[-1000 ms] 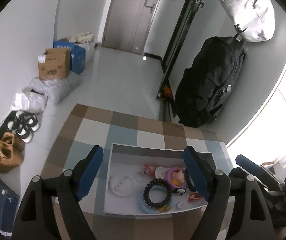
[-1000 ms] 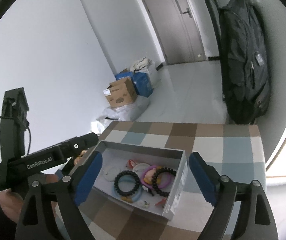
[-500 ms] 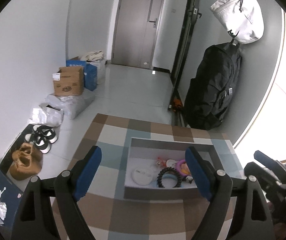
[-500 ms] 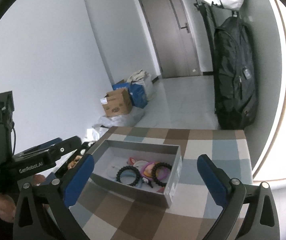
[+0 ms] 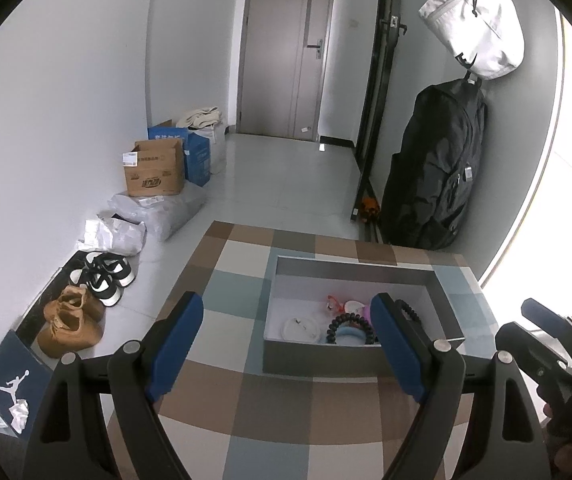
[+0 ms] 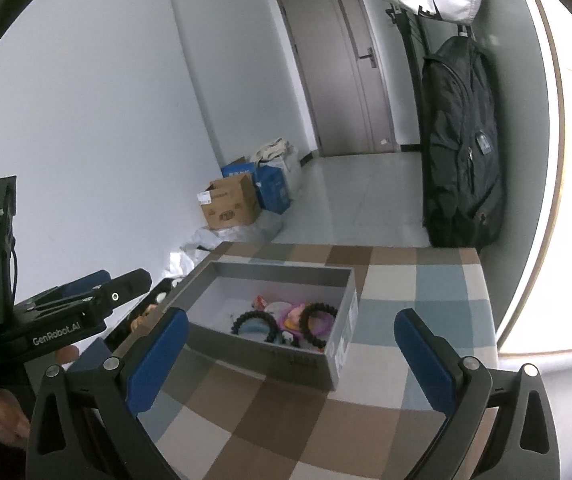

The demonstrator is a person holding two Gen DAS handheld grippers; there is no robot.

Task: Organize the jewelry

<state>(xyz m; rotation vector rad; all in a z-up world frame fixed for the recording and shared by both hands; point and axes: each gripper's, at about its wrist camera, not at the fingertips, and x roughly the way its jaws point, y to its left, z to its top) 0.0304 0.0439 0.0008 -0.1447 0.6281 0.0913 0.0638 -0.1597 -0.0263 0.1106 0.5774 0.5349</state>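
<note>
A grey open box (image 5: 350, 270) (image 6: 336, 346) stands on the checkered table. It holds black coiled hair ties (image 5: 344, 322) (image 6: 318, 312), a light blue ring (image 5: 346, 336), a white disc (image 5: 300, 326), and pink and red pieces (image 6: 296, 314). My left gripper (image 5: 286, 316) is open and empty, held above and short of the box. My right gripper (image 6: 292, 334) is open and empty, also short of the box. The right gripper shows at the right edge of the left wrist view (image 5: 546, 340); the left gripper shows at the left of the right wrist view (image 6: 85, 304).
The checkered tablecloth (image 5: 229, 264) (image 6: 418, 280) covers a small table. Beyond its far edge are the floor, cardboard boxes (image 5: 155, 172), shoes (image 5: 101, 276), a black backpack (image 5: 434, 168) on the wall and a white bag (image 5: 478, 28) above it.
Both grippers have drawn back and up from the box. It now looks smaller and sits farther ahead of the fingers. Both stay open and empty.
</note>
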